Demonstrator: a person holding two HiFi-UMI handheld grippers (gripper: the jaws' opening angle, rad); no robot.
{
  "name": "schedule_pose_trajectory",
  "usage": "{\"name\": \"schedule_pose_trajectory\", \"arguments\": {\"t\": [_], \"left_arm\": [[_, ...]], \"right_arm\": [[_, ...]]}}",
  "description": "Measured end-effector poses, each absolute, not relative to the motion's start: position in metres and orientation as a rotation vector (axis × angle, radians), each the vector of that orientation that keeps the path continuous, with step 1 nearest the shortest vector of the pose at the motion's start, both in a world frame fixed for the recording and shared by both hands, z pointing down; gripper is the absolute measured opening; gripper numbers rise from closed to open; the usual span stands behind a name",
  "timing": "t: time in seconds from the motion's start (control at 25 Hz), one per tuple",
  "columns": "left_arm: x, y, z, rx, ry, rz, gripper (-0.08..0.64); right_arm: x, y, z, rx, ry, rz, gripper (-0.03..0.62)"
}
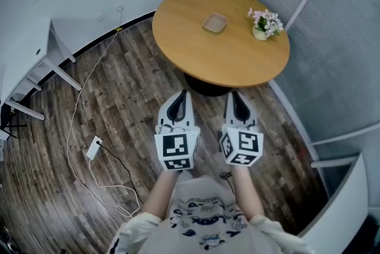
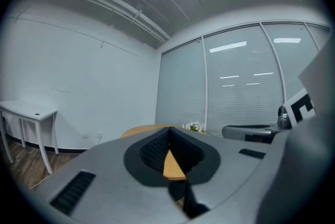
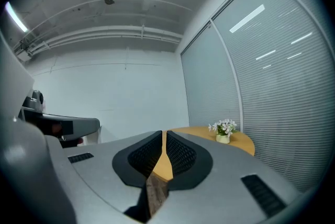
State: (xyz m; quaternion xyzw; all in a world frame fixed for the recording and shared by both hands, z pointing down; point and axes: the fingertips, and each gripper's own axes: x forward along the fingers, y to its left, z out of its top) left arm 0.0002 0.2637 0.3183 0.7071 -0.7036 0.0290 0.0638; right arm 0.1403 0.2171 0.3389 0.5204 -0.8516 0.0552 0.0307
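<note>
Where the dish is lying: the small shallow dish is sitting on the round wooden table, towards its far side, straight ahead of me and well apart from both claws.
Bearing from my claws: it is lining up with the gap between them, a little more to the right claw's side, so I am judging my right hand slightly nearer.
Long axis: the dish is looking nearly square from the head view, so I am reading no clear long axis.
Neighbour on the table: a flower pot with pale blooms is standing to the right of the dish, apart from it, near the table's right edge; it is also showing in the right gripper view.
Left gripper: I am holding it over the floor just short of the table's near edge, pointing at the table; its jaws are meeting at the tips with nothing between them, only table top showing through the wedge behind.
Right gripper: it is hovering beside the left one, level with it and pointing the same way; its jaws are pressed together down to a thin slit, gripping nothing and touching nothing.
Further out: a white cable and adapter are lying on the wood floor to my left, and a white desk is standing beyond them.
</note>
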Motion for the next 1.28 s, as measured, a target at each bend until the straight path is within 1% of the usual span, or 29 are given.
{"name": "schedule_pose_trajectory", "arguments": {"t": [0.36, 0.6, 0.8, 1.28], "left_arm": [[-0.042, 0.169, 0.307, 2.191, -2.074, 0.088, 0.005], [-0.065, 0.127, 0.311, 2.213, -2.053, 0.098, 0.005], [-0.078, 0.107, 0.317, 2.201, -2.040, 0.097, 0.004], [-0.079, 0.059, 0.340, 2.164, -2.028, 0.120, 0.005]], "right_arm": [[0.094, 0.128, 0.327, 1.664, -2.601, 0.177, 0.026], [0.072, 0.089, 0.332, 1.670, -2.583, 0.178, 0.026], [0.067, 0.071, 0.342, 1.693, -2.545, 0.210, 0.026], [0.074, 0.024, 0.366, 1.694, -2.506, 0.250, 0.026]]}}
